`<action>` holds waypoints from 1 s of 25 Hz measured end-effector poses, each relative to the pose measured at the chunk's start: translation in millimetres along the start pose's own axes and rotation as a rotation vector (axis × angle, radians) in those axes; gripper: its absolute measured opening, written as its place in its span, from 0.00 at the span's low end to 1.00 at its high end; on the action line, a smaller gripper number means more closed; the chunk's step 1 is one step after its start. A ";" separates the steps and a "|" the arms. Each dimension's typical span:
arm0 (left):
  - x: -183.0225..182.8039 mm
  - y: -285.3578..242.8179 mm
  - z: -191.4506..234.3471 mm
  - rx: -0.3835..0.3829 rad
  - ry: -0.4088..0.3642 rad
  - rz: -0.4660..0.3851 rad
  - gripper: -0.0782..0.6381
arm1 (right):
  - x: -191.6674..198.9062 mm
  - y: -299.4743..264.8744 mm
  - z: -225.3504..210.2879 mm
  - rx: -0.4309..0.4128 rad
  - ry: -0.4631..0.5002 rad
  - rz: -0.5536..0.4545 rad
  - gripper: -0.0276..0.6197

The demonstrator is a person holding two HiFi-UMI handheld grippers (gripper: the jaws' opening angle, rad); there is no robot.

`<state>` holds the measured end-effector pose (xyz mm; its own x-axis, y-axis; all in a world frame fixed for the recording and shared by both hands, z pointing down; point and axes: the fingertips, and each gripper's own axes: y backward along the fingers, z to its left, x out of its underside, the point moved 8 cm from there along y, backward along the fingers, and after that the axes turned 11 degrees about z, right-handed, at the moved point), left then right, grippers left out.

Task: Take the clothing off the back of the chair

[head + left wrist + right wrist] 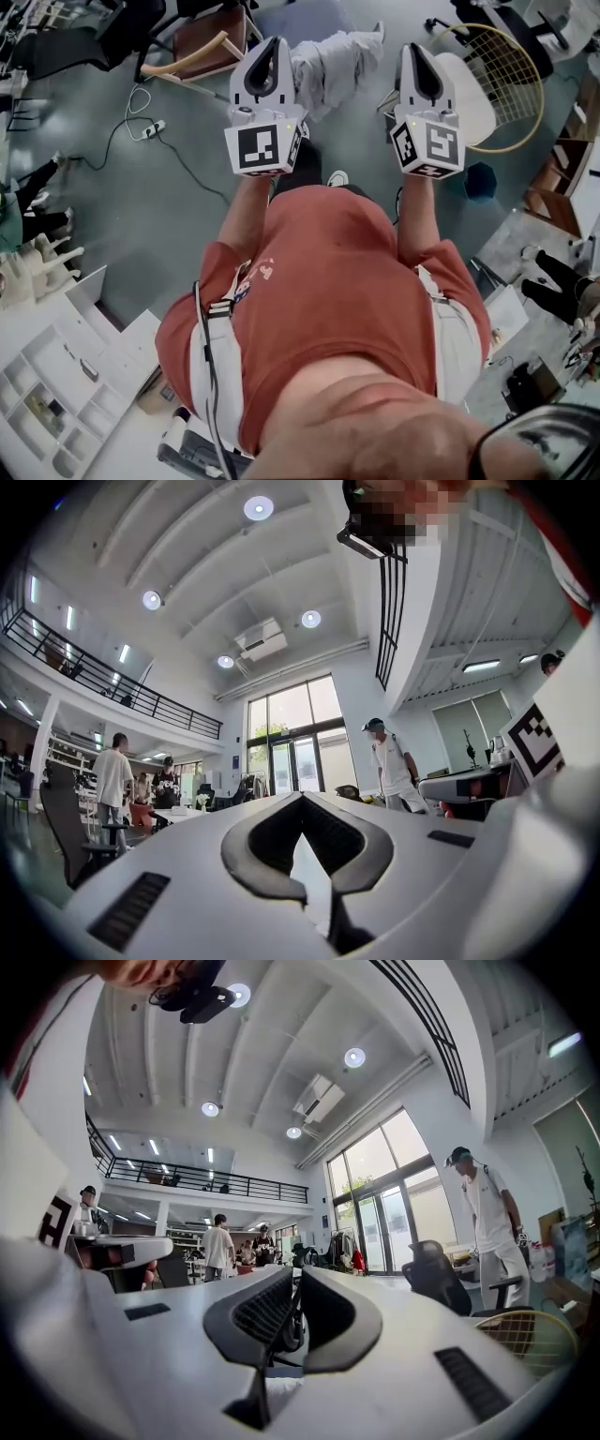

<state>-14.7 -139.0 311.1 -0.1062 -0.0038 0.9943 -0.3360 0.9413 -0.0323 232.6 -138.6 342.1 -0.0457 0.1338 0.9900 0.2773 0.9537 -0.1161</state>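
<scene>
Pointing forward side by side, the left gripper (271, 44) and the right gripper (415, 49) are held out in front of the person's red shirt (328, 281). Each gripper's own view shows its jaws closed tip to tip with nothing between them. Just beyond and between the two tips, the pale grey clothing (330, 64) hangs draped, touched by neither. What it hangs on cannot be made out. Farther left stands a brown-seated chair (202, 42), and farther right a yellow wire-backed chair (502, 75).
</scene>
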 end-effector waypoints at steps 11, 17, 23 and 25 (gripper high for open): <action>45.4 -5.7 20.5 -0.033 0.022 0.031 0.13 | 53.1 -40.3 16.6 -0.041 0.032 0.148 0.10; 71.0 -12.0 30.3 -0.046 0.036 0.066 0.13 | 79.2 -64.5 26.3 -0.062 0.057 0.230 0.11; 103.9 -24.1 43.2 -0.024 0.012 0.189 0.13 | 110.1 -96.0 33.9 -0.098 0.099 0.334 0.19; 110.9 -28.5 44.3 -0.016 0.022 0.205 0.13 | 121.3 -104.0 36.1 -0.122 0.116 0.380 0.25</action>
<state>-58.4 -181.2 417.8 -0.1506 0.1951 0.9692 -0.2942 0.9271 -0.2323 163.6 -211.8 471.3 0.1890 0.4325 0.8816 0.3658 0.8022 -0.4719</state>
